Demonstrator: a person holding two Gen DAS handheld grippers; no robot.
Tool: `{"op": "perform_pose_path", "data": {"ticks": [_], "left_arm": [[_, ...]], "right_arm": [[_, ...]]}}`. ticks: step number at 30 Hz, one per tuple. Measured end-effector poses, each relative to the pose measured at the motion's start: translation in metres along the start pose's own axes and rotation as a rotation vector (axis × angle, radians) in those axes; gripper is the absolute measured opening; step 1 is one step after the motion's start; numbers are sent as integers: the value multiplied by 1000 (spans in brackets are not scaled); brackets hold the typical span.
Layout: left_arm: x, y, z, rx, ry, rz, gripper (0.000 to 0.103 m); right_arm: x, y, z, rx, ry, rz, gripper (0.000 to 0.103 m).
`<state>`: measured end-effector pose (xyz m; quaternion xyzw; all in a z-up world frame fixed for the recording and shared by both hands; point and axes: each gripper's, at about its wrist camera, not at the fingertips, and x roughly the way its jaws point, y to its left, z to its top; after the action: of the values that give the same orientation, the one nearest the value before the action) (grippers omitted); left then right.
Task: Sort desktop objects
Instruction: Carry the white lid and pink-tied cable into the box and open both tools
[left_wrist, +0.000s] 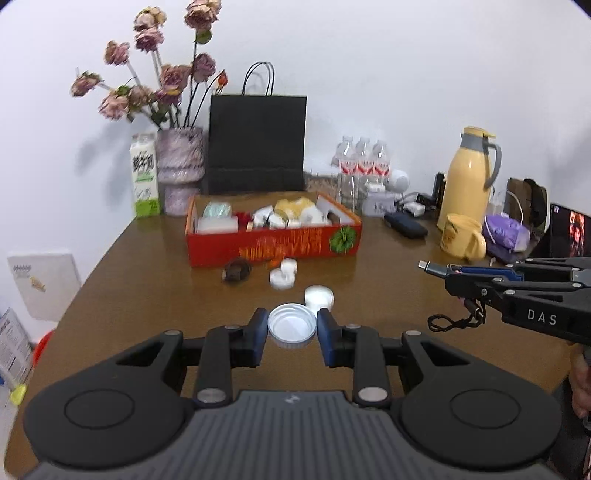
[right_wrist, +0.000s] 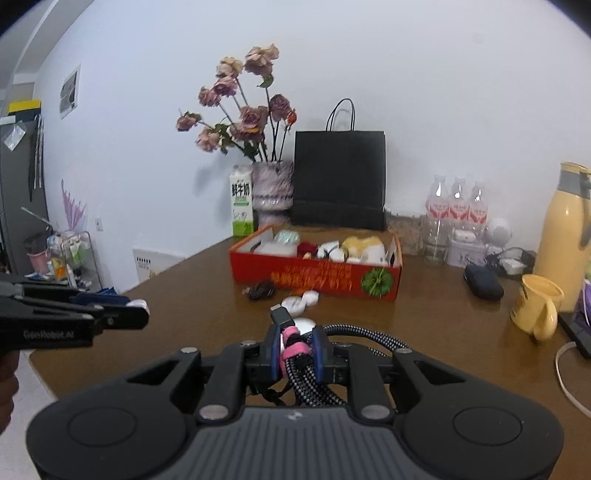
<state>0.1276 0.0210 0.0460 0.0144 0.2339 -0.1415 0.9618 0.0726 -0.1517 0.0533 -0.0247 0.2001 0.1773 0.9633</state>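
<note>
My left gripper (left_wrist: 291, 320) is shut on a round white lid (left_wrist: 291, 330), held flat between its blue pads above the brown table (left_wrist: 147, 295). My right gripper (right_wrist: 297, 338) is shut on a coiled braided cable (right_wrist: 365, 332) bound with a pink strap (right_wrist: 293, 349); the cable's plug (right_wrist: 280, 314) sticks out forward. In the left wrist view the right gripper (left_wrist: 448, 277) comes in from the right with the plug (left_wrist: 428, 266) showing. The left gripper (right_wrist: 142, 312) enters the right wrist view from the left. A red box (left_wrist: 273, 247) full of small items stands ahead.
Small white round pieces (left_wrist: 282, 275) and a dark coil (left_wrist: 236, 271) lie before the box. Behind it stand a flower vase (left_wrist: 181, 170), milk carton (left_wrist: 144, 173), black bag (left_wrist: 256, 144) and bottles (left_wrist: 364, 162). Yellow flask (left_wrist: 467, 177), mug (left_wrist: 461, 234) and dark case (left_wrist: 406, 225) are at right.
</note>
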Motion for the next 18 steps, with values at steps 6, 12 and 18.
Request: {"op": "perform_pose_path", "data": {"ticks": [6,12,18], "left_arm": [[66,28,72,8,-38,-22,29],[160,54,147,-83,28,-66,29],[256,63,182,-114,152,-85,29]], "right_arm": [[54,-31,68,-35,-57,30,17],[143,-64,144,-17,-46,73,17],[253,-84,187,36,31,55,17]]}}
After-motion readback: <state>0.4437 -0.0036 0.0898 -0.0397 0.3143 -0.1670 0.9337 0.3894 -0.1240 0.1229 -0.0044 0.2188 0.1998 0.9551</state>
